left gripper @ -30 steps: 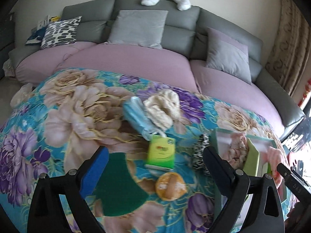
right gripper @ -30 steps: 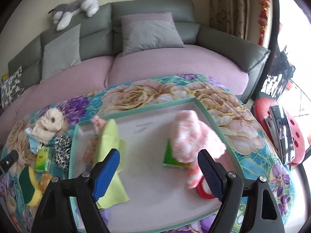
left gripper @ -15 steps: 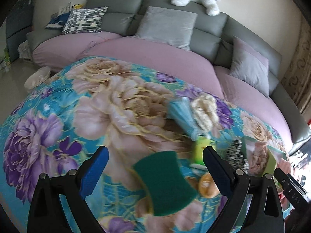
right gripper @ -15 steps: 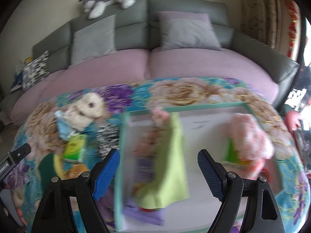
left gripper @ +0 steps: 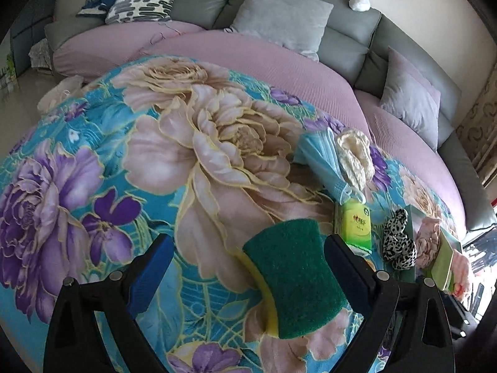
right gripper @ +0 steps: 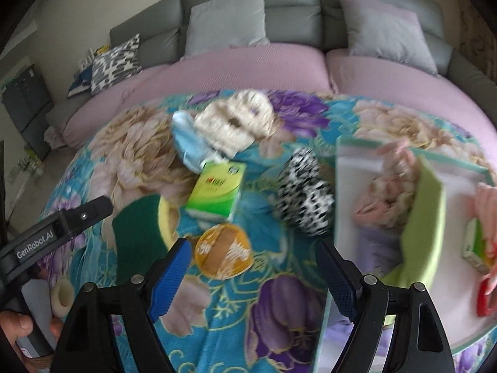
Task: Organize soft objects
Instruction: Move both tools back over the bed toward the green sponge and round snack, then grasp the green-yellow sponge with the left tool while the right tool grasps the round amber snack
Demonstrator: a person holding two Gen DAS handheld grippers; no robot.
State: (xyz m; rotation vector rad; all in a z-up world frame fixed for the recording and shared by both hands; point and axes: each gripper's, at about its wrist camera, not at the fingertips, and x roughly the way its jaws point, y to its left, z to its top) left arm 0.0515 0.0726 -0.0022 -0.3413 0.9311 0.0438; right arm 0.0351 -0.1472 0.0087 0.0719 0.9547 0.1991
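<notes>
Left gripper (left gripper: 245, 275): spread wide, holding nothing; the green scouring sponge (left gripper: 293, 276) lies in the lower centre of the left wrist view, nearer the right-hand finger, probably lined up as the next pick.
Right gripper (right gripper: 250, 275): spread wide, empty; the round orange packet (right gripper: 224, 254) sits just above the gap, nearer the left-hand finger.
Surface (left gripper: 149, 143): covered by a floral cloth; loose items lie clustered on it.
Unsorted items: green tissue pack (right gripper: 216, 189), leopard-print piece (right gripper: 306, 199), cream fuzzy item (right gripper: 237, 121) and blue cloth (right gripper: 188, 144), centre of the right wrist view, all outside the tray.
Tray (right gripper: 341, 186): right side of the right wrist view; already holds a lime cloth (right gripper: 427, 217) and pink soft items (right gripper: 388, 192), so it appears to be the collection point.
Progress, judged: partly sorted; several pieces remain outside.
Risk, judged: the sponge sits off-centre between the left fingers.
</notes>
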